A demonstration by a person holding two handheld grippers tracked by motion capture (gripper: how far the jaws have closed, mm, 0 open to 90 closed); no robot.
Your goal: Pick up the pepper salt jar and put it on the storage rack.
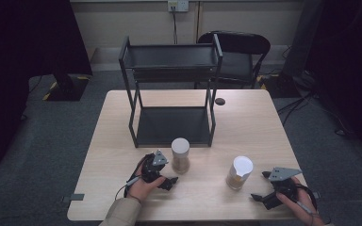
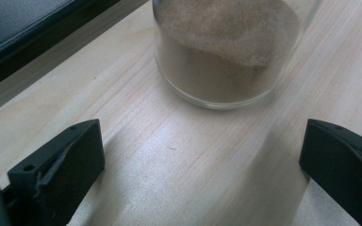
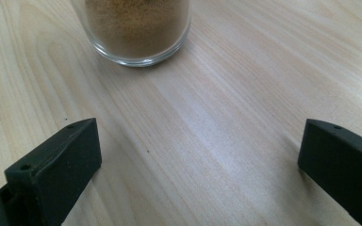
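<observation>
Jars, glass, white-lidded: two, one of pale powder (image 1: 180, 155), one of brown powder (image 1: 239, 173). Grippers, two-jaw: two, left (image 1: 169, 181) and right (image 1: 259, 186). Rack (image 1: 169, 61), black, two-tier: one. Table (image 1: 122, 141), wooden: one. Chair (image 1: 245, 52), black: one. Wall socket (image 1: 177, 5): one. Small dark disc (image 1: 220, 101) on table: one.

A lab or recording room, not a home: a bare wooden bench (image 1: 122, 197) stands alone on grey carpet (image 1: 52, 141), dark curtains (image 1: 23, 37) hang at both sides, cables (image 1: 301, 101) trail over the floor, a wall socket (image 1: 177, 5) sits behind, and an office chair (image 1: 238, 56) stands by.
</observation>
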